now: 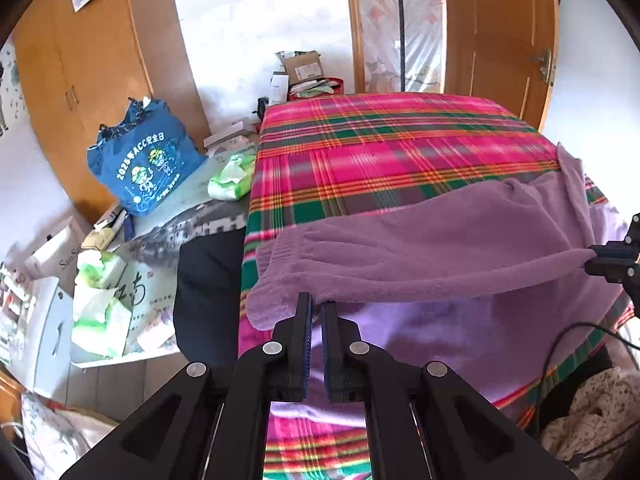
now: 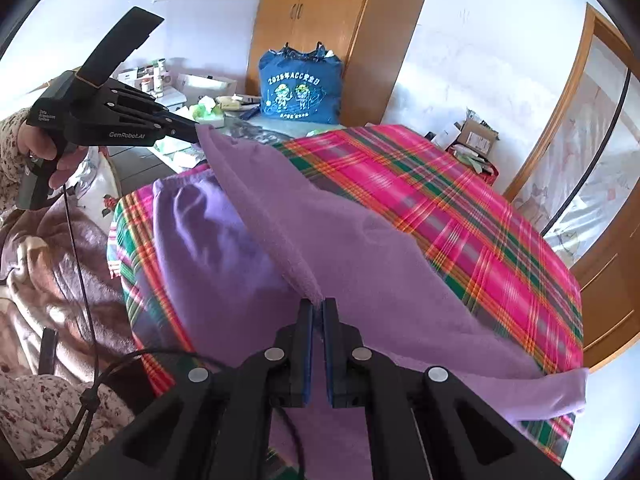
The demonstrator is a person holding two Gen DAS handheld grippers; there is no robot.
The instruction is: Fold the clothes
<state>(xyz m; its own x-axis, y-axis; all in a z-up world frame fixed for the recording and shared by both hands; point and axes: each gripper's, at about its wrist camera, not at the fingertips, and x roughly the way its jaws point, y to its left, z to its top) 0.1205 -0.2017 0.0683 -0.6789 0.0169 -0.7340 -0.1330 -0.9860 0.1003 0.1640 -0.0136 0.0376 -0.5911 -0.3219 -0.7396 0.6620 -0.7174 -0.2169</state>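
Note:
A purple fleece garment [image 1: 420, 240] lies across a table under a pink and green plaid cloth [image 1: 380, 140]. Its folded upper layer is stretched between both grippers and held a little above the lighter purple layer below. My left gripper [image 1: 317, 304] is shut on the garment's near edge beside the ribbed hem. My right gripper [image 2: 319, 304] is shut on the same edge farther along. In the right wrist view, the purple garment [image 2: 340, 248] runs up to the left gripper [image 2: 197, 132], held by a person's hand [image 2: 48, 148]. The right gripper [image 1: 591, 258] pinches the fabric at the left wrist view's right edge.
A blue drawstring bag [image 1: 144, 160] and green tissue packs [image 1: 230, 178] sit on a cluttered side surface left of the table. Wooden wardrobes [image 1: 88, 60] stand behind. Cardboard boxes [image 1: 302, 72] pile at the far end. A cable [image 2: 80, 264] hangs near a floral sleeve [image 2: 48, 412].

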